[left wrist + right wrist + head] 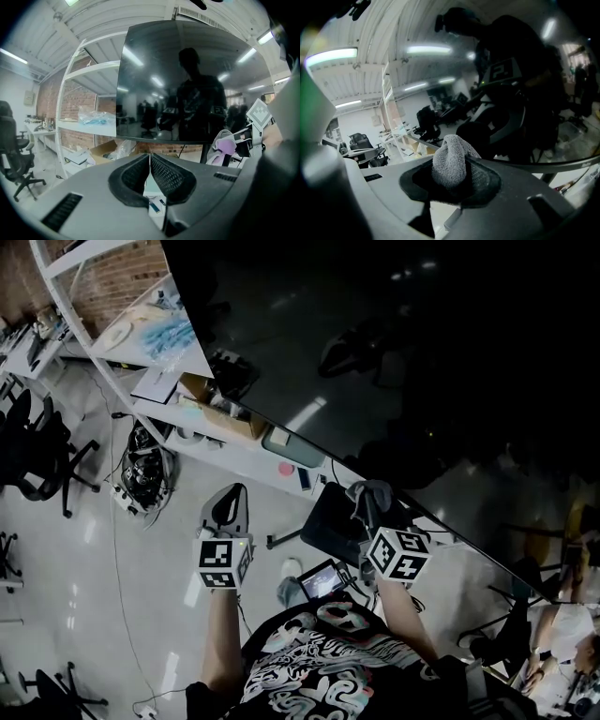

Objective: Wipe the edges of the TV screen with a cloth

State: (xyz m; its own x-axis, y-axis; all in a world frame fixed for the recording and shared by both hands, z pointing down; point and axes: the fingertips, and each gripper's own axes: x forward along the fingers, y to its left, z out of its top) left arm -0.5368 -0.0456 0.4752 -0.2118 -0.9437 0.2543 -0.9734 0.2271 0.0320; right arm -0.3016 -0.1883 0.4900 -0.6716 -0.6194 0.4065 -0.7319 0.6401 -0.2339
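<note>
The big black TV screen (394,352) fills the upper right of the head view; its lower edge (309,442) runs diagonally down to the right. My right gripper (366,507) is shut on a bunched grey cloth (373,489) just below that edge. In the right gripper view the cloth (449,159) bulges up from the right gripper (452,174), close to the screen (511,70). My left gripper (230,495) hangs lower left, away from the TV. Its pads (164,176) meet at the tips with nothing between them, and the screen (187,79) stands ahead of it.
A white shelf rack (141,381) with a cardboard box (220,413) stands left of the TV. Cables and a power strip (141,474) lie on the floor below it. Office chairs (37,456) stand at far left. The TV's dark stand (333,521) is beneath the cloth. A person (562,634) sits at lower right.
</note>
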